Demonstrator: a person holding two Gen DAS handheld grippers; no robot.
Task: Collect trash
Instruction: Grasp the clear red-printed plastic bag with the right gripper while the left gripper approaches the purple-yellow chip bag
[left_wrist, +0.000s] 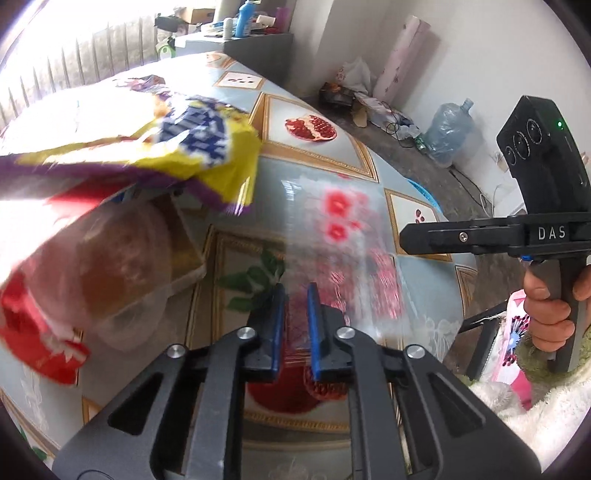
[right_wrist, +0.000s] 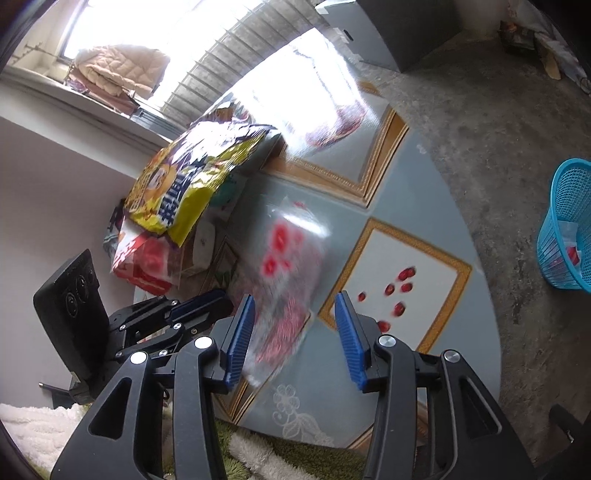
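While the left gripper (left_wrist: 293, 328) sits low at centre of its own view, its blue-padded jaws stand nearly together with the near end of a clear plastic wrapper printed with red and pink blotches (left_wrist: 343, 236) between them — clenched on that wrapper, by the look of it, though the motion blur leaves the pad contact hard to read. The wrapper streams up and right from the jaws, smeared, over the round glossy desk with gold-framed pomegranate pictures (left_wrist: 310, 127).

Over to the right wrist view: the right gripper (right_wrist: 295, 328) at lower centre has its jaws released, standing well apart, with nothing pressed between them. The same blurred wrapper (right_wrist: 284, 273) shows just beyond the left pad, and the left gripper's black body comes in from the lower left beside it.

At upper left of the left view, a crumpled yellow and purple snack bag (left_wrist: 177, 147) lies on top of a red and white packet with a clear window (left_wrist: 74, 280); both rest on the desk.

At the right edge of the right view, a blue plastic mesh basket (right_wrist: 565, 221) stands on the grey concrete floor (right_wrist: 480, 110), well apart from the desk, with scraps inside.

A hand (left_wrist: 550, 306) grips the right gripper's black handle at right of the left view.
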